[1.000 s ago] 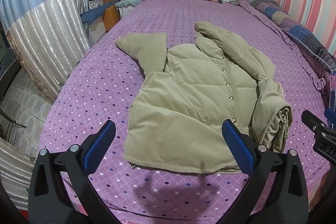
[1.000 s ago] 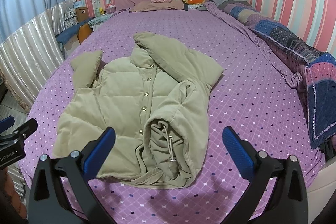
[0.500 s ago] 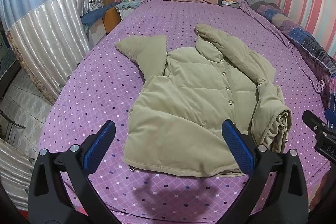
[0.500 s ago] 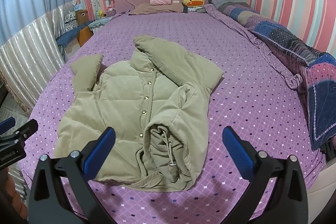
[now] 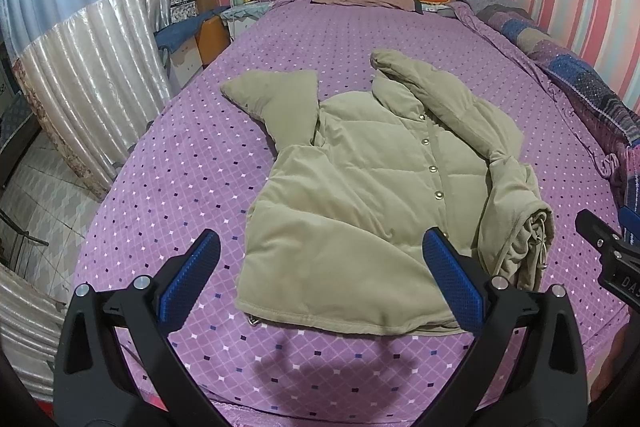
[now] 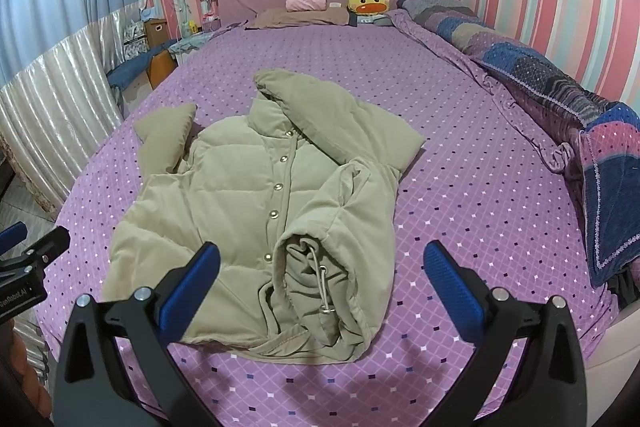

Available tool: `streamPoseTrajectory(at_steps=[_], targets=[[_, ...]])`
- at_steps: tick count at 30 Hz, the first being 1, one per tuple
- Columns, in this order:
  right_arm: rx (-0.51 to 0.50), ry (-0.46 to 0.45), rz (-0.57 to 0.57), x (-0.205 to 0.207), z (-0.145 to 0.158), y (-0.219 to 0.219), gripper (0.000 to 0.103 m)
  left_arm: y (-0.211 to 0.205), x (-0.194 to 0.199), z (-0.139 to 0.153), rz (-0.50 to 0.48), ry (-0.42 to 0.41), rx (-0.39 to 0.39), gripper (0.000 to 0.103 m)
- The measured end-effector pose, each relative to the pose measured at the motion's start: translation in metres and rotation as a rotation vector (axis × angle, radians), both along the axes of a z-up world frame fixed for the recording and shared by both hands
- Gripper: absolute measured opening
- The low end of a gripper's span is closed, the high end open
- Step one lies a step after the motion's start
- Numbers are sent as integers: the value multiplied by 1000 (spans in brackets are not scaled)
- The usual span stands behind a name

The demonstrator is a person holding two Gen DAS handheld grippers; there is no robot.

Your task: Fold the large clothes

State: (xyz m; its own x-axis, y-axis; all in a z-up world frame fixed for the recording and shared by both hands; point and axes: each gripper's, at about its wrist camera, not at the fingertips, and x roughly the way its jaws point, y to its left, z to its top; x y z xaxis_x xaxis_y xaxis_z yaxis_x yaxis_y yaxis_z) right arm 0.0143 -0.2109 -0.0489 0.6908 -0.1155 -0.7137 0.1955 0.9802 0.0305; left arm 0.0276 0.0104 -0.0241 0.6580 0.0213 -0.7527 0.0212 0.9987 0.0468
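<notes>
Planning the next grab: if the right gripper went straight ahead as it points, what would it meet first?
Probably the jacket's folded-over right side, with the drawstring nearest. The open right gripper hovers short of it; depth is unclear.

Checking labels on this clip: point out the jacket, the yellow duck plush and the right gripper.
jacket (image 6: 224, 187): right wrist view, on the quilted front panel beside the snaps.
yellow duck plush (image 6: 368, 3): right wrist view, on its face by the headboard.
right gripper (image 6: 320, 279): right wrist view, midway between its open blue fingertips.
</notes>
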Motion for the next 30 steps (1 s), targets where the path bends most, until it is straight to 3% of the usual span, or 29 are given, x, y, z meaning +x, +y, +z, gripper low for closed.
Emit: streamPoseTrajectory(at_steps=[21,30], targets=[[-15,20,3,8,-4,3,101,8,14,-12,11,34,-11,100],[1,-11,18,12,-3,2,101,9,19,-15,18,31,-18,100]])
